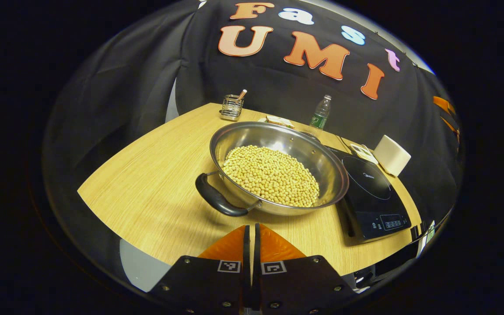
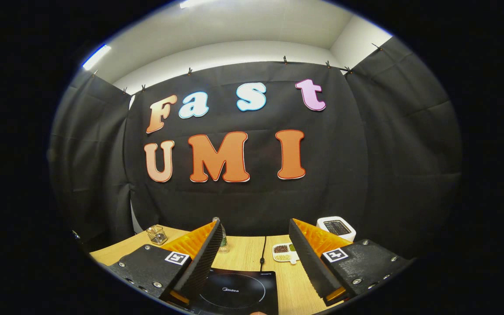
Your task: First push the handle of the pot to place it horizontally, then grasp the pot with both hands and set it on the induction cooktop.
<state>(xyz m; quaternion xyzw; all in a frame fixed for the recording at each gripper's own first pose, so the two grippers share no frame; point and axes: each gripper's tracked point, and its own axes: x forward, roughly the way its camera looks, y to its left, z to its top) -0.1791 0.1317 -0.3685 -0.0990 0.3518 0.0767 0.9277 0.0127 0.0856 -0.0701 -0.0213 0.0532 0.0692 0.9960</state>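
A steel pot holding yellow beans sits on the wooden table in the left gripper view. Its black loop handle points toward me, at the near left of the rim. My left gripper is shut and empty, its tips a short way in front of that handle and not touching it. The black induction cooktop lies right beside the pot on its right. In the right gripper view my right gripper hangs open above the cooktop, nothing between its fingers.
At the table's back stand a wire holder, a plastic bottle and a white box-shaped appliance. A small dish of beans lies behind the cooktop, with the white appliance to its right. The near table edge runs close under the left gripper.
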